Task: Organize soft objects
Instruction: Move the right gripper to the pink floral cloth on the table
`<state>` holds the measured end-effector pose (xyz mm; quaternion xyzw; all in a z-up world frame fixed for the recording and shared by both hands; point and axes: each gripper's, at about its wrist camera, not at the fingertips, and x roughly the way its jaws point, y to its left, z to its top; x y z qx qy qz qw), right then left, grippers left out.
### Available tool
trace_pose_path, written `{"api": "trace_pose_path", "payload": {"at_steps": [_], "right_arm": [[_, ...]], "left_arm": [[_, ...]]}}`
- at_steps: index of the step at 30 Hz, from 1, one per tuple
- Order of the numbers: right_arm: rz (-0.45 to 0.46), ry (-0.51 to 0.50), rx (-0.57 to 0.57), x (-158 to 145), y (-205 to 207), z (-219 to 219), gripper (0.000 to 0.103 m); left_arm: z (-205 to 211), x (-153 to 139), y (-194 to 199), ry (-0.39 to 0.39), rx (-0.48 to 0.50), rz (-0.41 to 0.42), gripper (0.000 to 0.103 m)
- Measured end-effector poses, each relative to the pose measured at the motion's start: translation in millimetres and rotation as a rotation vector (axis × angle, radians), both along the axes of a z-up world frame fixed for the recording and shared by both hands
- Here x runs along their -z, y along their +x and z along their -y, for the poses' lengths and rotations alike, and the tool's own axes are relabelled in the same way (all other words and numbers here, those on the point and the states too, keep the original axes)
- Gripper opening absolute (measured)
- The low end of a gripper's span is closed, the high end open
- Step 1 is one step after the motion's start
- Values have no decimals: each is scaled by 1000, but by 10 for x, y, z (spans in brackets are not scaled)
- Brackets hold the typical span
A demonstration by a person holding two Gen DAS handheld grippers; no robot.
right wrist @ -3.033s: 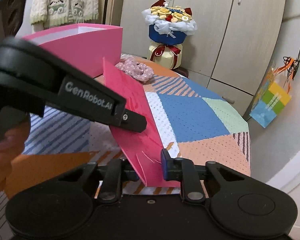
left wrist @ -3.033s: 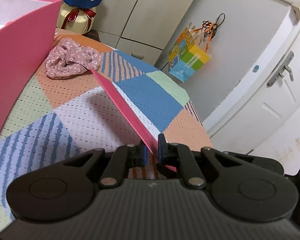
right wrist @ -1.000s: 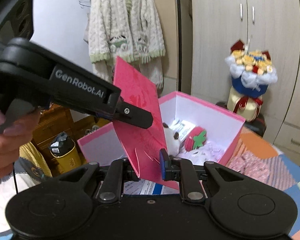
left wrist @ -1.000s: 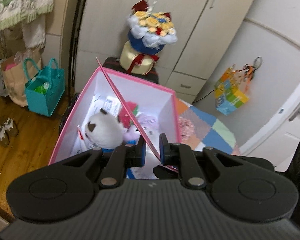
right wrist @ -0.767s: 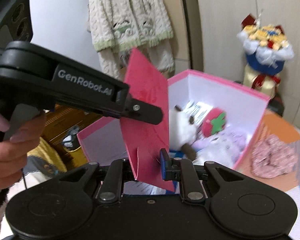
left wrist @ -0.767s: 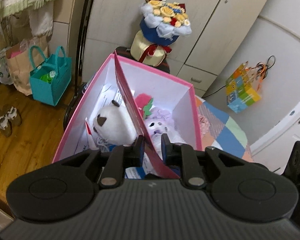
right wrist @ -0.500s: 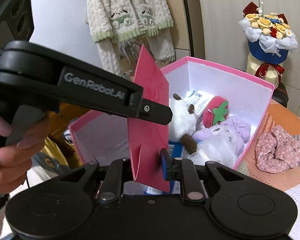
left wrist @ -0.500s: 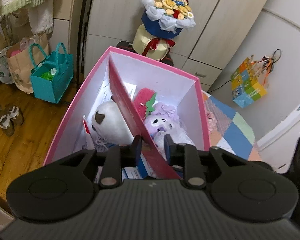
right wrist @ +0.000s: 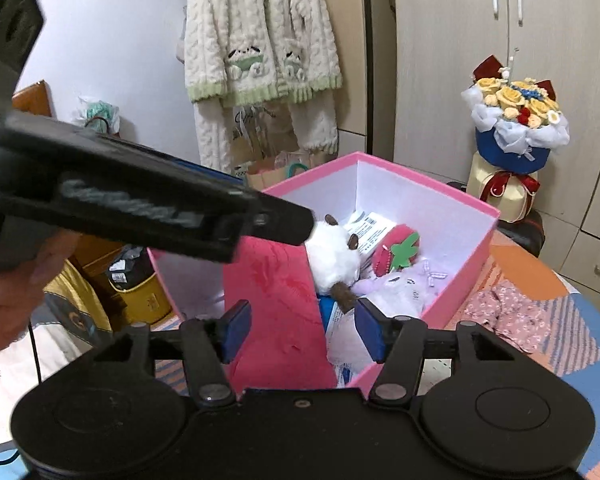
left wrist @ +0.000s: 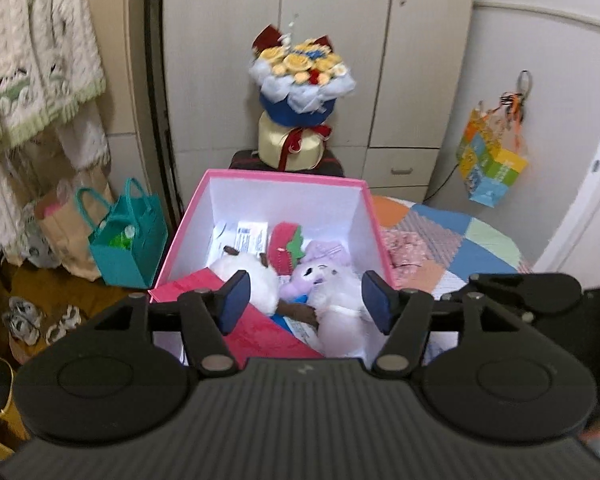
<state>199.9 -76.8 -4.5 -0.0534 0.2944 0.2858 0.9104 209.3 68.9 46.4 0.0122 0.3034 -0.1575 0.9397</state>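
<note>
A pink box [left wrist: 374, 216] [right wrist: 476, 240] with white walls stands open on the patchwork table. Inside lie a white plush [left wrist: 244, 270] [right wrist: 334, 252], a red strawberry plush [left wrist: 280, 242] [right wrist: 396, 250], a lilac plush [left wrist: 332, 280] [right wrist: 404, 288] and papers. A red envelope [left wrist: 256, 328] [right wrist: 276, 312] leans in the box's near left corner. My left gripper [left wrist: 306, 306] is open above the box. My right gripper [right wrist: 302, 330] is open over the box's near edge, the envelope between its fingers but not clamped. A pink floral scrunchie [left wrist: 404, 242] [right wrist: 508, 312] lies on the table right of the box.
A flower bouquet [left wrist: 300, 104] [right wrist: 514, 136] stands behind the box before the cupboards. A teal bag [left wrist: 128, 236] and a paper bag sit on the floor at left. A colourful bag [left wrist: 490, 164] hangs at right. A knitted cardigan [right wrist: 260, 40] hangs on the wall.
Both grippers have opened and let go of the red envelope, which has dropped into the box's near left corner. The left gripper has pulled back a little.
</note>
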Motion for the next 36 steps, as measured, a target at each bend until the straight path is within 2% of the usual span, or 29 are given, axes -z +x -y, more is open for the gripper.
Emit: {"api": "trace_pose_path", "payload": {"at_steps": [7,11,15,19,23,30,36], "right_arm": [[44,-5,10,-239,-432,324,65],[41,32,19,-357,-622,636,68],[11,101,58,-407,-679,1022,71],[-18,155,114,-379,-645,1378,72],[-70,221,143,-284,-511,1680,82],[-89,174,179,-17,-146,1905,82],[-118,232,148,154,324,2116,82]], "left_arm": [[-9,-287,-467,15,46,66,65],[74,-365,-731,32,92,110,66],[246,-352,-981,69,129,172,66],[469,-251,-1095,71,167,195,67],[764,-78,-1076,71,197,193,67],[1220,252,-872,64,261,177,67],[1614,521,-533,64,244,180,68]]}}
